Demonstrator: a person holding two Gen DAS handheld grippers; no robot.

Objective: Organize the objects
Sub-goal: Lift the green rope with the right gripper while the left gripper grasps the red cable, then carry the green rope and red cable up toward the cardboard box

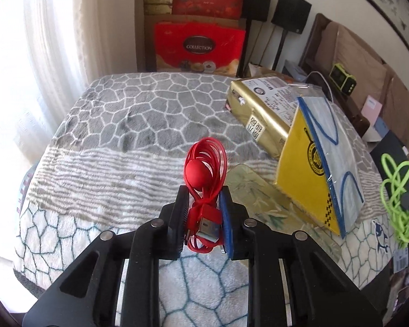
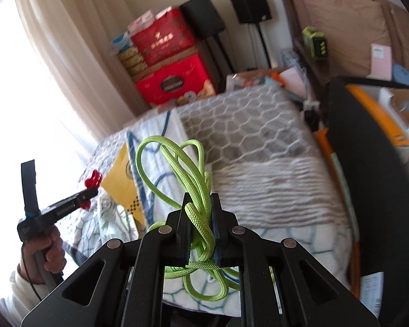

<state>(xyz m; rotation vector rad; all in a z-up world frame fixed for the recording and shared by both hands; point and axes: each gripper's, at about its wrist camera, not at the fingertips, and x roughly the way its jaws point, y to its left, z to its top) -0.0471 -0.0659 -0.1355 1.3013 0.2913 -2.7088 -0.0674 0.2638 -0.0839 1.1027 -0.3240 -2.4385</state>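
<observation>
In the left wrist view we see the left gripper at lower centre, jaws narrow and clamped on a coiled red USB cable with a round red clip; the loops stick up above the fingertips and the metal plug sits between the pads. The cable hangs over a fleece blanket with grey and white cracked-stone pattern. At the right of that frame a yellow flat packet with a black round logo leans tilted, a pale blue face mask with blue ear loops lying on it, and a gold foil-wrapped box with printed labels sits just behind, touching it. In the right wrist view the right gripper at lower centre is pinched shut on a bundle of lime-green braided cord, loops above and below the jaws. A person's hand at lower left of that frame holds the other gripper's handle.
</observation>
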